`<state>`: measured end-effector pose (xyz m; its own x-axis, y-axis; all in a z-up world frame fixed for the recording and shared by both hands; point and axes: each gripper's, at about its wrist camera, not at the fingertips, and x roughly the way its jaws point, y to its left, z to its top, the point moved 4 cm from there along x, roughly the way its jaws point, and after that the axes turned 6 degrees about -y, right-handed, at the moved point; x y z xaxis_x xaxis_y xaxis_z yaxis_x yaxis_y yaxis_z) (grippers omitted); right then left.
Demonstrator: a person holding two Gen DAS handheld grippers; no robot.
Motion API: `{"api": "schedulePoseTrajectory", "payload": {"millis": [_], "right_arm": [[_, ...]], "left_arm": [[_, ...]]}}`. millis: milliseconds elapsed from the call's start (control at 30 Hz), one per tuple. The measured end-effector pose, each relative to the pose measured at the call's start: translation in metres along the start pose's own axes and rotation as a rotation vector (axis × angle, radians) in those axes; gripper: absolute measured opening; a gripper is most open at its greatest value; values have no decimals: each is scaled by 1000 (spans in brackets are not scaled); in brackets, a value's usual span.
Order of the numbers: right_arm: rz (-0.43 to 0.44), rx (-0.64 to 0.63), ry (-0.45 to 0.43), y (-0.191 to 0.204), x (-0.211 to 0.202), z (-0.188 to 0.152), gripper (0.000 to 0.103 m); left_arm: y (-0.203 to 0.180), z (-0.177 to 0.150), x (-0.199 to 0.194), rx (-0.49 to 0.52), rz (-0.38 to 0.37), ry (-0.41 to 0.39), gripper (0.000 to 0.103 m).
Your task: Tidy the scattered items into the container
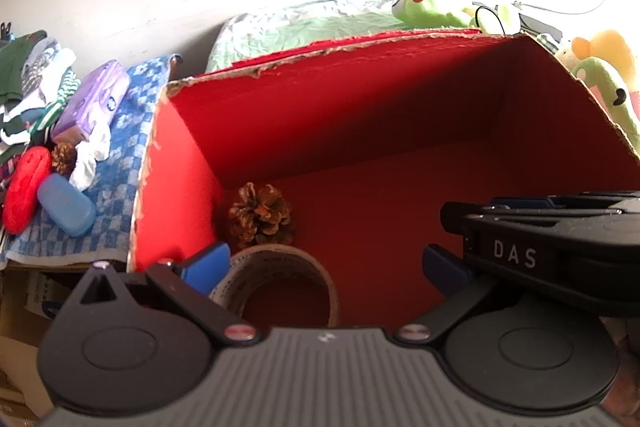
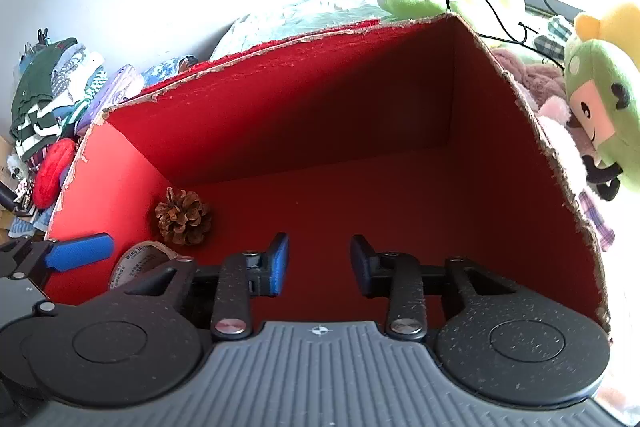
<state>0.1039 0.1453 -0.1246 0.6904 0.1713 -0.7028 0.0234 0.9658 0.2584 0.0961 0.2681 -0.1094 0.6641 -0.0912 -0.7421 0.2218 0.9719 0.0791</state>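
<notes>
Your left gripper (image 1: pixel 326 267) sits low over the near edge of the red box (image 1: pixel 180 195), its blue-padded fingers (image 1: pixel 206 267) spread wide and gripping nothing. Just beyond and between them a roll of tape (image 1: pixel 280 281) stands on edge on the box floor, close to the left finger; whether they touch is unclear. Your right gripper (image 2: pixel 319 263) reaches into the same box beside it, fingers (image 2: pixel 280 263) parted with only bare red floor between them.

Inside the red box (image 2: pixel 120 163), the roll of tape (image 2: pixel 138 261) lies in the near left corner, and a brown pine cone (image 2: pixel 183 213) with open scales rests just behind it against the left wall.

Outside the left wall, on a blue checked cloth (image 1: pixel 120 187), the scattered items remain: a blue oval case (image 1: pixel 66 205), a red cushion-like piece (image 1: pixel 24 195), a second pine cone (image 1: pixel 63 157), crumpled white tissue (image 1: pixel 90 155) and a purple packet (image 1: pixel 94 103). Folded clothes (image 1: pixel 28 79) are piled farther left.

Beyond the box lie a pale green quilt (image 1: pixel 288 31) and green plush toys (image 2: pixel 604 107).
</notes>
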Motion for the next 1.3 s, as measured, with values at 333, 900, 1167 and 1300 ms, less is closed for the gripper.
{"api": "schedulePoseTrajectory", "payload": {"millis": [333, 900, 1167, 1300], "right_arm": [[41, -61, -11, 6, -7, 2, 37], [138, -151, -83, 4, -42, 20, 50], [212, -161, -87, 1, -64, 21, 51], [237, -163, -96, -2, -74, 20, 51]], "left_arm": [[0, -1, -8, -19, 81, 5, 102], [-9, 6, -50, -96, 234, -29, 102], [-13, 3, -68, -155, 271, -3, 102], [-16, 1, -75, -177, 282, -1, 102]]}}
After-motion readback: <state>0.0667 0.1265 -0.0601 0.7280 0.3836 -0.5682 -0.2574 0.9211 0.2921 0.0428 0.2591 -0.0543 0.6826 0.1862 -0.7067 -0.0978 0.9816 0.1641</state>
